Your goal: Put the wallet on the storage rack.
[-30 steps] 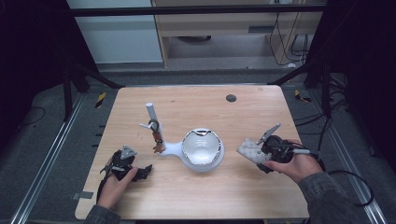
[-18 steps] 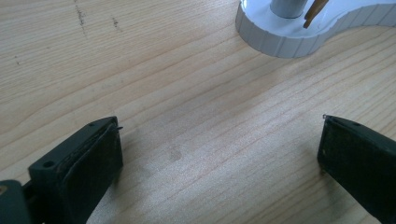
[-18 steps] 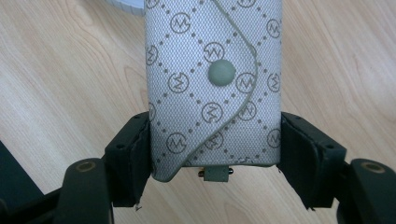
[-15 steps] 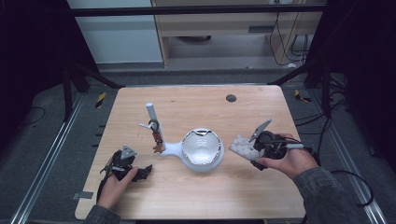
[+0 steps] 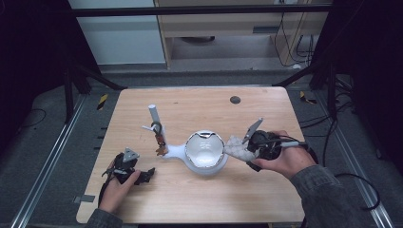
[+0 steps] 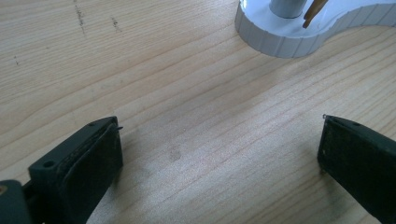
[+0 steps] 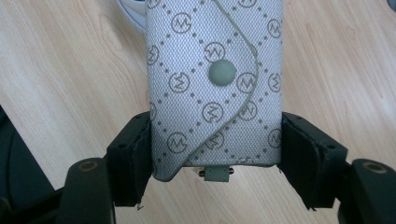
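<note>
The right gripper point(image 5: 243, 148) was clamped on a small grey woven pouch with a diamond monogram pattern and a round snap button point(image 7: 215, 88). In the right gripper view both black pads pressed the pouch's two long edges, with the curved flap and the snap facing the camera and a little grey tab poking out at the end nearest the gripper body. Most of the pouch stuck out ahead of the jaws, over the light wooden table point(image 5: 199, 199).

From the high view, the pouch point(image 5: 236, 147) sat right at the tip of that gripper, and just past it was the round white bowl-shaped dish point(image 5: 205, 151), very close, though I couldn't tell if they touched. That dish is one end of a white stand base that curves off, farther from the right gripper, to a grey upright post point(image 5: 153, 115) with a small hook and some brownish bits point(image 5: 160, 142) hanging by it.

The left gripper point(image 5: 138, 175) was down at the near left part of the table, jaws spread wide with nothing but bare wood between them. In the left gripper view the ribbed white edge of the stand base point(image 6: 289, 39) was ahead of it and a bit to the right, well clear of the pads.

A small dark round spot point(image 5: 235, 99) sat on the table far beyond both grippers.
</note>
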`<state>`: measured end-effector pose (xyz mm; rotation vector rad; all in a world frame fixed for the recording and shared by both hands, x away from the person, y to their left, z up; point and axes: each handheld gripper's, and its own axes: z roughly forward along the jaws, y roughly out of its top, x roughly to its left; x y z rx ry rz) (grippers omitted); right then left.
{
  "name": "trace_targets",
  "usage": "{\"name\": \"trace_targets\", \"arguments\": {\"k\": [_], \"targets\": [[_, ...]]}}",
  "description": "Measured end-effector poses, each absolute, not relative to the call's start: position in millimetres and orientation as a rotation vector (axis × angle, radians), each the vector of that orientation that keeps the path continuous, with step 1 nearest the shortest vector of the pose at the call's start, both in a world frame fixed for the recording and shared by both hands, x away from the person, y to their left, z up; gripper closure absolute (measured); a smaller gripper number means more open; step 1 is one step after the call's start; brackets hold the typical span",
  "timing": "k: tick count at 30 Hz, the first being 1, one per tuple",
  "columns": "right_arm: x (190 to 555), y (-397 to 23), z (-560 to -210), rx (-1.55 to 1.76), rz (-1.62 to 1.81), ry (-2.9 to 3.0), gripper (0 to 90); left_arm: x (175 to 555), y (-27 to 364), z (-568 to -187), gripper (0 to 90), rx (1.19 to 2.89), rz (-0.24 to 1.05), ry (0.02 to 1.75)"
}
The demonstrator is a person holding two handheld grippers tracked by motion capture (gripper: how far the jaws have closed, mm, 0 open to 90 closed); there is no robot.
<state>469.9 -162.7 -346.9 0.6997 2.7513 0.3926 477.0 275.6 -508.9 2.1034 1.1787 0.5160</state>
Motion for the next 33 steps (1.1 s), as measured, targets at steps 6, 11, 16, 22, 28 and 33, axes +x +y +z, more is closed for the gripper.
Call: {"name": "trace_targets", "arguments": {"k": [6, 11, 16, 22, 28, 33], "targets": [[471, -149, -344, 0.646, 0.37, 2.763, 31.6, 477, 275, -509, 0.0, 2.101, 0.516, 1.179], [472, -135, -345, 0.601, 0.351, 2.786, 31.9, 477, 275, -509, 0.0, 2.099, 0.516, 1.18], [474, -117, -347, 0.564, 0.305, 2.812, 31.9, 477, 275, -509, 0.0, 2.101, 0.518, 1.178], [482, -95, -353, 0.523, 0.253, 2.841, 31.9, 477, 276, -509, 0.0, 2.102, 0.517, 1.178], [488, -83, -358, 0.507, 0.226, 2.855, 31.9, 477, 275, -509, 0.0, 2.102, 0.517, 1.175], [490, -78, -360, 0.504, 0.211, 2.862, 31.9, 477, 275, -509, 0.0, 2.103, 0.516, 1.174]]}}
